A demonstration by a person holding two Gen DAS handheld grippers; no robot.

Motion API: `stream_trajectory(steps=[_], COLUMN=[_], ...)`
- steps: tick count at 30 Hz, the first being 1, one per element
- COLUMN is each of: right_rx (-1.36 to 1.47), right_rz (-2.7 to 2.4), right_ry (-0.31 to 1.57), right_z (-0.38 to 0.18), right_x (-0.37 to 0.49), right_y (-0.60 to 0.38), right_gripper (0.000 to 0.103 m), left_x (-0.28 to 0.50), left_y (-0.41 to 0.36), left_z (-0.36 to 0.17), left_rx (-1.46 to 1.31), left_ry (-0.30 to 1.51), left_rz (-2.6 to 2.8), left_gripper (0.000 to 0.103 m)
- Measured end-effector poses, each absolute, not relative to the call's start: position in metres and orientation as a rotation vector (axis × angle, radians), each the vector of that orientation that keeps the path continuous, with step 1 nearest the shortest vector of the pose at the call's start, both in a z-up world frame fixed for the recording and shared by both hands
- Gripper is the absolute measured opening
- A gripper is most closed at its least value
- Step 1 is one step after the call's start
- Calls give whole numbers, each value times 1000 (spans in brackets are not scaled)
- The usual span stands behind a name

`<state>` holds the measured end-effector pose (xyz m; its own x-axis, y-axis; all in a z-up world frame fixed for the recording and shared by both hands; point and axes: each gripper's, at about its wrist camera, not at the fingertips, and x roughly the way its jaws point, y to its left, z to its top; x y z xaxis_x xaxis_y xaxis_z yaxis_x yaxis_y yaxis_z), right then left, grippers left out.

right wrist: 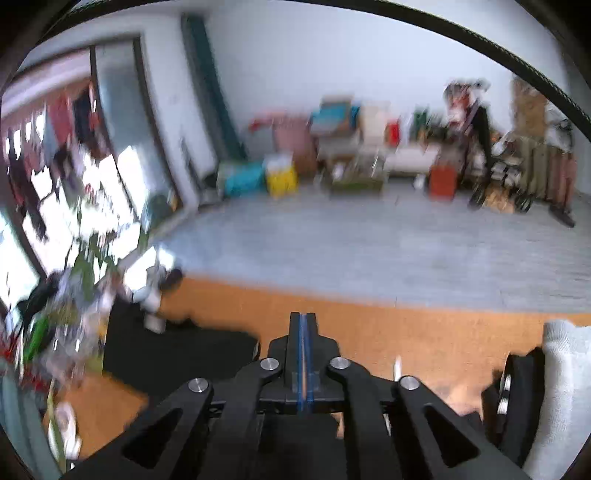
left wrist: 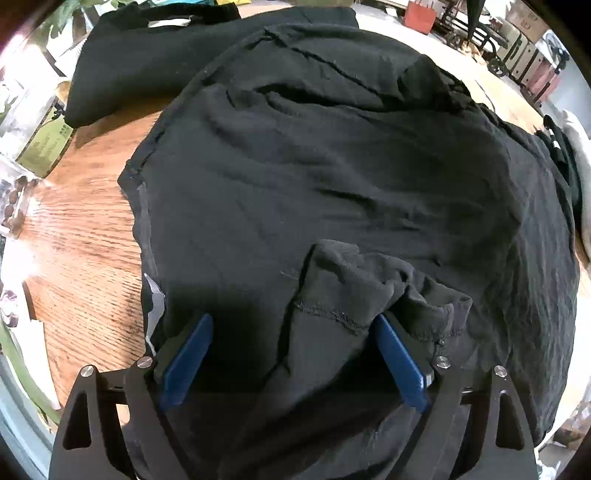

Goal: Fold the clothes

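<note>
A black garment (left wrist: 332, 177) lies spread and wrinkled over a wooden table (left wrist: 88, 229). My left gripper (left wrist: 291, 319) points down at it, blue pads wide apart. A raised fold with a stitched hem (left wrist: 332, 314) stands between the fingers and leans on the right pad (left wrist: 399, 358); the left pad is clear of it. A second black garment (left wrist: 155, 62) lies folded at the back left. In the blurred right wrist view, my right gripper (right wrist: 303, 315) is above the table (right wrist: 369, 332) with its jaws together and nothing between them. Black cloth (right wrist: 166, 354) lies below it to the left.
Jars and small clutter (left wrist: 18, 199) crowd the table's left edge. A plant (right wrist: 85, 266) stands by the window. White cloth (right wrist: 557, 387) sits at the table's right side. Beyond the table lie grey floor, a red bag (left wrist: 419, 16) and boxes along the wall.
</note>
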<state>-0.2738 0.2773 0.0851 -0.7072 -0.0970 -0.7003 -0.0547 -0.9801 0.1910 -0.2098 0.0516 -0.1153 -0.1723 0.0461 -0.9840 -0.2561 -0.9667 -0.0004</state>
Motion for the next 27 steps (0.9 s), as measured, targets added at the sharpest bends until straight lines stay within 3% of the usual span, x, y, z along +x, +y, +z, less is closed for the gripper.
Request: stream_trajectory(steps=[2,5,9,13,15,17,19,21,27], right_rx=[1451,1612,1798,1796,1799,1818,1827,1783,1499], right_rz=[-2710,-2657,-2535,-2480,-2465,-2460,-2513,-2578,-2792], right_ry=[-337,-359,-610,-761,-837,-887,-832,-773,-625], right_z=[54,15,-38,-64,-73,-80,-79,-73,-32], right_x=[-286,-298,-323,-340,-347,-354,-361,-363,-356], right_y=[275,276,288,285,282,279,272,266,253], right_gripper=[36,36,36,38,52,53,47,6,4], left_x=[-211,-212,-219,-220,-220,-217,-214,-211,-204], left_y=[52,53,53,54,54,53,52,51,49], left_z=[-115,-117,-121,-121,-120,-118,-116,-114,-108], left_rx=[-1902,-1939,-1996,-2040,-2054,-2051,-2043,-2037,-2049], left_ry=[254,286,319,341,344,344,342,339,335], left_rz=[2228,2180,2104,2050,2038,2040,2048,2054,2045], left_gripper=[91,94,102,103,103,103,103,103,103])
